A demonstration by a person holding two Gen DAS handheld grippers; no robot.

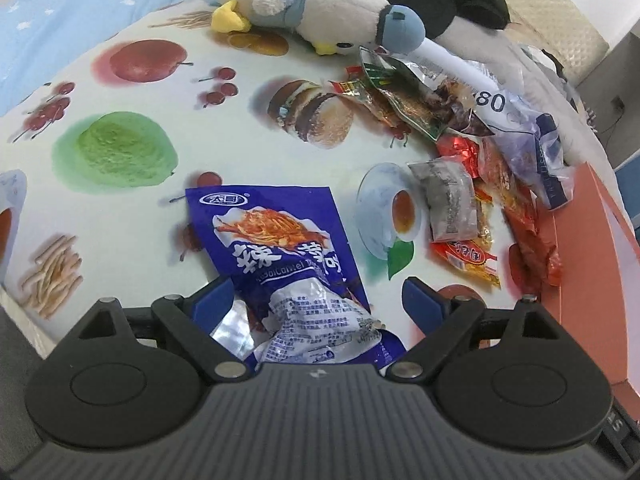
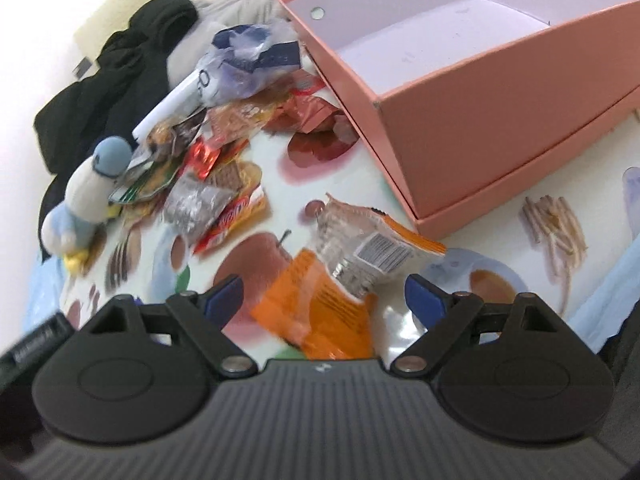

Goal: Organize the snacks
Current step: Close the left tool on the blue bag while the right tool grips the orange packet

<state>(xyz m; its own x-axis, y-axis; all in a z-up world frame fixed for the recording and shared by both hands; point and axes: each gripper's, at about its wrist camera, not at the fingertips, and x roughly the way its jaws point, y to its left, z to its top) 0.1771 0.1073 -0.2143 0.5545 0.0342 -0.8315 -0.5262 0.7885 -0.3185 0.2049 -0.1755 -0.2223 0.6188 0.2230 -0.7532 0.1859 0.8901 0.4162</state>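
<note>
In the left wrist view my left gripper (image 1: 318,300) is open, and a blue snack packet (image 1: 280,248) lies on the table between its blue fingertips, untouched by the right one. A pile of snack packets (image 1: 460,168) lies to the right. In the right wrist view my right gripper (image 2: 324,298) is open, with an orange snack packet (image 2: 340,272) lying between the fingers. The pink box (image 2: 480,128) stands open and empty just beyond it, at the right. The snack pile also shows in the right wrist view (image 2: 224,160), at the left.
A plush duck (image 1: 312,8) lies at the far side of the fruit-printed tablecloth (image 1: 120,100), also in the right wrist view (image 2: 88,196). Black clothing (image 2: 120,68) and a clear plastic bag (image 2: 244,60) sit behind the pile. Blue bedding (image 1: 60,12) borders the table.
</note>
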